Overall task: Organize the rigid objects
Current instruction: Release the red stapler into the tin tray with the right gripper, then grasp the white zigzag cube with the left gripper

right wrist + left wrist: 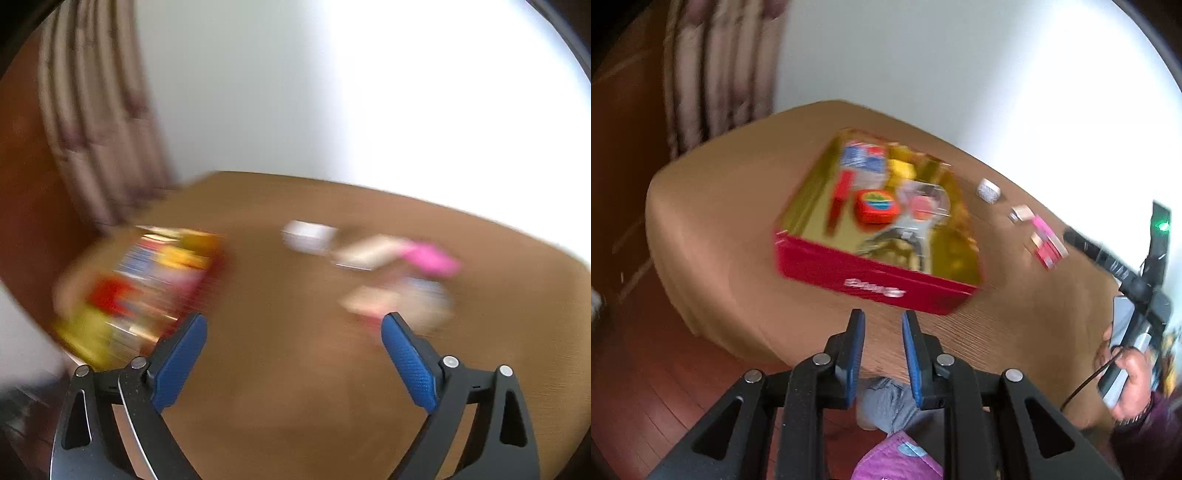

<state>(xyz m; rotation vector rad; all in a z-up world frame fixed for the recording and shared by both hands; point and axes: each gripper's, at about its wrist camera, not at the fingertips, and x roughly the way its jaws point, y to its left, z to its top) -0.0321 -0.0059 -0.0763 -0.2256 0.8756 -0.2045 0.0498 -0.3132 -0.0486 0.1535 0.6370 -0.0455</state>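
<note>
A red tin (pixel 879 284) with a gold inside stands on the brown table (pixel 720 221). In it lie an orange-red round tin (pixel 877 206), a red stick (pixel 838 203), a blue-and-white packet (pixel 864 158), a yellow piece (pixel 901 171) and a clear container (pixel 923 206). My left gripper (pixel 882 321) hovers just in front of the tin's near wall, its jaws narrowly apart with nothing between them. On the table right of the tin lie a small white box (pixel 989 190), a beige box (pixel 1021 213), a pink item (pixel 1045 227) and a red-and-white box (pixel 1049 251). My right gripper (pixel 294 320) stands wide open and empty over bare table, the blurred tin (pixel 147 280) to its left, the white box (pixel 308 236) and pink item (pixel 430 258) ahead.
The table's rounded left edge drops to a red wooden floor (pixel 646 406). A curtain (pixel 716 74) hangs behind the table's far left corner, with a white wall beside it. A person's hand (pixel 1126 373) shows at the right and a knee in jeans (pixel 890 402) below my left gripper.
</note>
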